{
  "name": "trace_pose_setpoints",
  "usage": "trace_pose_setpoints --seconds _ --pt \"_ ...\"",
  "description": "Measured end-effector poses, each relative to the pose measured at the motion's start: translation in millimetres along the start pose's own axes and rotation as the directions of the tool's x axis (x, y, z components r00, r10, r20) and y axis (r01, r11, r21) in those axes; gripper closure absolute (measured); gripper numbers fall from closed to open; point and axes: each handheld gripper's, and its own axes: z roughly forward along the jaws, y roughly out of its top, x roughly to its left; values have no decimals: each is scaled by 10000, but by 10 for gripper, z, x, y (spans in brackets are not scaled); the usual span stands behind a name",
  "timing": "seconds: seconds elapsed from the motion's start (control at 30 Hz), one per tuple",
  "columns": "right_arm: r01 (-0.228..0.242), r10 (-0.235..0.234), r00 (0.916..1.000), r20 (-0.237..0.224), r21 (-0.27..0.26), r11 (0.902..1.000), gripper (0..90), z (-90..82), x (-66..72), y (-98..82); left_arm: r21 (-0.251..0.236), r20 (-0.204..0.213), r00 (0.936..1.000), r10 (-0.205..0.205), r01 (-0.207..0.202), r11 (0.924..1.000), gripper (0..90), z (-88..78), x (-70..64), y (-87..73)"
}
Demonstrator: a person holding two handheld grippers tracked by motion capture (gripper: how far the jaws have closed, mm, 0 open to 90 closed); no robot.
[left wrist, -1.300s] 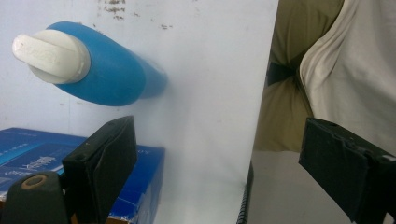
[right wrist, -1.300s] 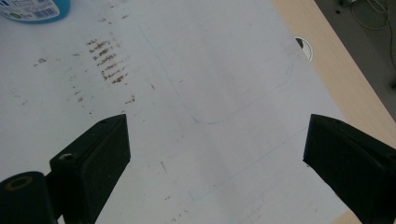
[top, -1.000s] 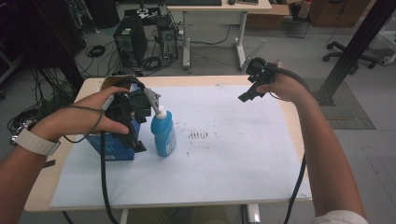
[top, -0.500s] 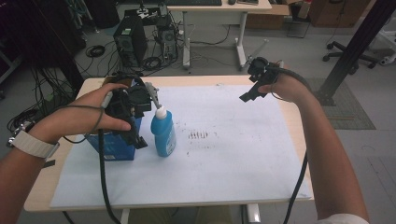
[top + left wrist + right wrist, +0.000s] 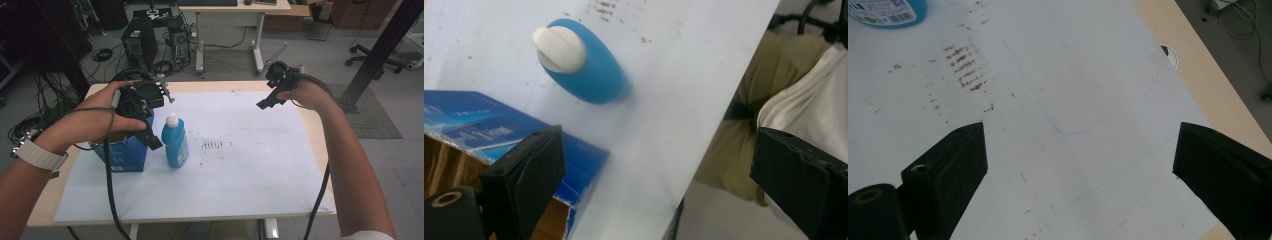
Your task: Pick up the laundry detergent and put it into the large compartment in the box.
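A blue bottle (image 5: 175, 142) with a white cap stands upright on the white sheet, free of any grip. In the left gripper view the bottle (image 5: 584, 75) is seen from above. Just to its left is an open blue cardboard box (image 5: 122, 152). My left gripper (image 5: 146, 131) hovers over the box's right edge, beside the bottle. Its jaws have just been opening, and the left gripper (image 5: 659, 142) is open with nothing between them. My right gripper (image 5: 267, 100) hangs open above the far right of the sheet, and the right gripper (image 5: 1080, 132) is empty.
A white paper sheet (image 5: 240, 165) covers most of the wooden table (image 5: 316, 131). Brown scuff marks (image 5: 212, 145) lie right of the bottle. A cable hole (image 5: 1170, 55) sits in the table's bare strip. Cables trail from both grippers over the near edge.
My left hand has drawn slightly left and up, away from the bottle's cap. The bottle and box stay put. The right hand has not moved.
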Motion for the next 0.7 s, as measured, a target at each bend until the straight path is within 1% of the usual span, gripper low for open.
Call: trace_pose_setpoints --seconds 0.07,0.13,0.17,0.23,0.33,0.43,0.47,0.53,0.6,0.63,0.7 --pt "17 -17 10000 -4 -14 10000 74 -2 3 2 -71 -81 9995 -300 299 9995 80 -21 15 13" --pt "11 -11 10000 -29 -67 10000 74 -5 4 1 -155 -84 9988 -492 491 9987 81 -35 24 19" --pt "27 -28 10000 -28 -58 10000 74 -6 4 0 -275 -92 9977 -670 667 9974 81 -45 32 25" --pt "22 -22 10000 -23 -75 10000 74 -4 0 -5 -309 -110 9972 -736 732 9968 81 -48 35 28" --pt "18 -18 10000 -26 -90 10000 74 -2 -3 -7 -285 -267 9945 -1010 1002 9946 82 -55 44 43" --pt "48 -48 10000 -27 -74 10000 74 5 -2 -1 -212 -437 9864 -1583 1575 9873 88 -55 71 64" --pt "56 -57 10000 -59 -92 9999 73 9 -2 4 -189 -436 9837 -1742 1735 9846 88 -55 79 72" --pt "77 -77 10000 -63 -98 9999 74 13 -1 7 -186 -434 9798 -1951 1945 9807 88 -55 89 88" --pt "91 -91 9999 -84 -90 9999 74 20 0 11 -109 -585 9746 -2163 2160 9763 93 -50 96 104" --pt "91 -92 9999 -88 -82 9999 74 23 -1 12 -22 -605 9719 -2275 2278 9737 93 -45 103 111" --pt "95 -96 9999 -102 -82 9999 74 28 -5 12 -63 -618 9662 -2502 2503 9681 97 -39 119 120"
